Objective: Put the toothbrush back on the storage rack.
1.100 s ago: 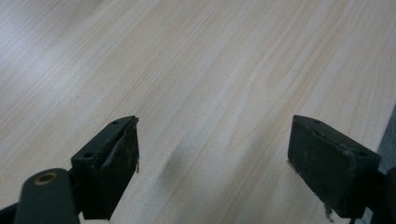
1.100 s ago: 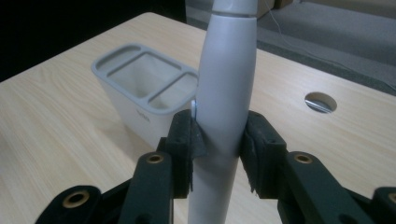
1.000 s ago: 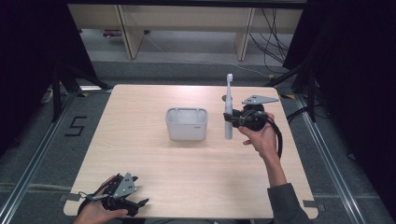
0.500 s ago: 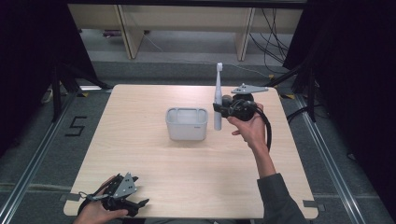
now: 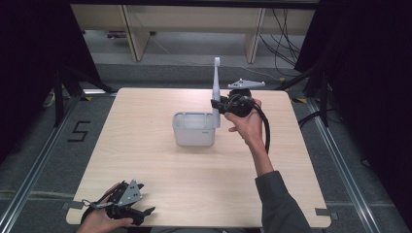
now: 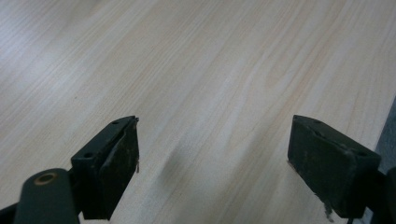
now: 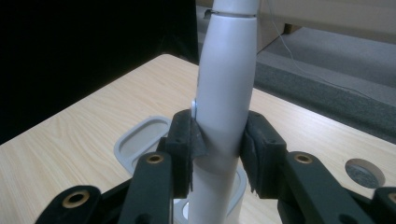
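A white electric toothbrush [image 5: 215, 92] stands upright in my right gripper [image 5: 219, 105], which is shut on its handle [image 7: 224, 121]. Its lower end hangs at the right rim of a pale grey rectangular cup [image 5: 194, 129] near the table's middle; that cup [image 7: 140, 140] lies just below and behind the jaws in the right gripper view. My left gripper [image 5: 130, 209] rests at the table's near left edge, held in a hand. It is open, its jaws wide apart over bare wood [image 6: 210, 102] with nothing between them.
The wooden table [image 5: 145, 165] has a round cable hole [image 7: 366, 172] near the right gripper. A black cable [image 5: 266, 131] trails from the right gripper along the forearm. Shelving legs [image 5: 130, 29] and loose cables stand on the floor beyond the far edge.
My right gripper has carried the upright toothbrush leftward and lower, from the right of the cup to its right rim. The left gripper has stayed put.
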{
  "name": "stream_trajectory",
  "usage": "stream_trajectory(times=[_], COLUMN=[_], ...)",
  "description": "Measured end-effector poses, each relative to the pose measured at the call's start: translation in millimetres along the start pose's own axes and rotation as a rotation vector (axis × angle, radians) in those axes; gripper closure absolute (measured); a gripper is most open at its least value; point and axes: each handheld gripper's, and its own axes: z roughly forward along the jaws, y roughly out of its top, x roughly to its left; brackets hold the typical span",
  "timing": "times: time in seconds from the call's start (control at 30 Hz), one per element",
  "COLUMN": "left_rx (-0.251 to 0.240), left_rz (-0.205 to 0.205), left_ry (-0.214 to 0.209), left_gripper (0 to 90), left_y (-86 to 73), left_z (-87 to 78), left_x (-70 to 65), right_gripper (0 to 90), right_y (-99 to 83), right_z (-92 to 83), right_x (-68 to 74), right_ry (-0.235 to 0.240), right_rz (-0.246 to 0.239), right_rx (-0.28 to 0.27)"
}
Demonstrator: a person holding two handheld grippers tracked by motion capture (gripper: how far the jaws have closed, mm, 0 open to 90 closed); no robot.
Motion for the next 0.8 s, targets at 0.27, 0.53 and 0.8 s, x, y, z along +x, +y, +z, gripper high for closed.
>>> stream_trajectory(times=[0.27, 0.53, 0.8], left_rx=[-0.006, -0.007, -0.007], left_rz=[-0.026, -0.013, -0.012], left_ry=[-0.01, -0.007, -0.01], left_gripper=[16.3, 16.3, 16.3], left_y=[-0.5, -0.2, -0.3], left_z=[0.4, 0.0, 0.0], left_x=[-1.6, -1.2, -0.7], right_gripper=[66.4, 66.4, 66.3], right_y=[5.6, 4.5, -0.1], right_z=[17.5, 29.9, 38.2], right_x=[-0.9, -1.4, -3.6], right_ry=[-0.008, -0.017, -0.04], right_rz=[0.019, 0.033, 0.064], right_rx=[-0.011, -0.006, 0.006])
